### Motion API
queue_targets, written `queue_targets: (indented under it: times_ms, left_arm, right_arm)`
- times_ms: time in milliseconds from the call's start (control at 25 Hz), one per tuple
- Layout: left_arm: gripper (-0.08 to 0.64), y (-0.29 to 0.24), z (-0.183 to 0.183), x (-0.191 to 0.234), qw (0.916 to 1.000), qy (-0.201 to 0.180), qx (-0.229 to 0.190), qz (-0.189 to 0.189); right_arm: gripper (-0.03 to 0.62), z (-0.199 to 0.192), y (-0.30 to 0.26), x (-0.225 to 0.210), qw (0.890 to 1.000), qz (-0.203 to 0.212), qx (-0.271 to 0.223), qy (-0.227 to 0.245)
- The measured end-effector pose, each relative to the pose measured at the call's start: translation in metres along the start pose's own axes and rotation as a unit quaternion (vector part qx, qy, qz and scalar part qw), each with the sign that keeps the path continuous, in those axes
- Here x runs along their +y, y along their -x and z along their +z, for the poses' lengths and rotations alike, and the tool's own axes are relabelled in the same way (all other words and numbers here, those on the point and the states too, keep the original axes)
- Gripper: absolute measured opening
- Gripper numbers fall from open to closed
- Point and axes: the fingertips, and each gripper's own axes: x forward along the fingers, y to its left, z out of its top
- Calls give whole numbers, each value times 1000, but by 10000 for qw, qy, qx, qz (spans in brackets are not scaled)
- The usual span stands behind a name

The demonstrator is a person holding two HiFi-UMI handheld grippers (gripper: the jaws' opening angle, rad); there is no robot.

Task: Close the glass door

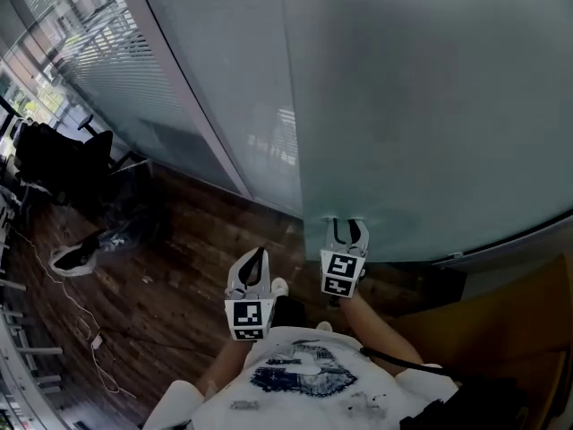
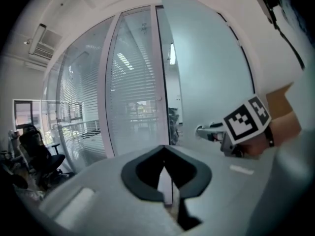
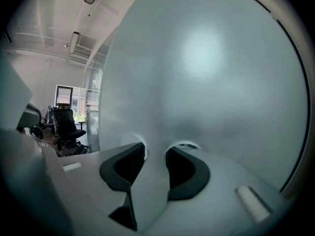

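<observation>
Glass door (image 1: pixel 430 106) frosted, top cut off; right gripper (image 1: pixel 348 227) at it.

The glass door (image 1: pixel 430 106) is one tall frosted pane, pale blue-green, standing upright straight ahead of my right claw (image 1: pixel 346 229), whose spread tips sit right at its face. Its free vertical edge runs just left of that claw.

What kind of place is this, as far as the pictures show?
Most likely an office. A black office chair stands on the wood floor. Glass partition walls with slatted blinds run along the room, and a large frosted glass door fills the view ahead.
</observation>
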Motion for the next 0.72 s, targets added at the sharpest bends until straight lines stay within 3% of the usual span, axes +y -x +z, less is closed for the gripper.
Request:
queue_targets:
  times_ms: [400,720]
  left_arm:
    - [3,-86,10,47,9958,-96,-244,-872]
    - [3,-118,10,63,9913,-96,-180,-1298]
  right_arm:
    - [137,-23,-39,-21,9976,-593,342,-126]
    - [135,-11,-58,-51,9955,-863,309,-259]
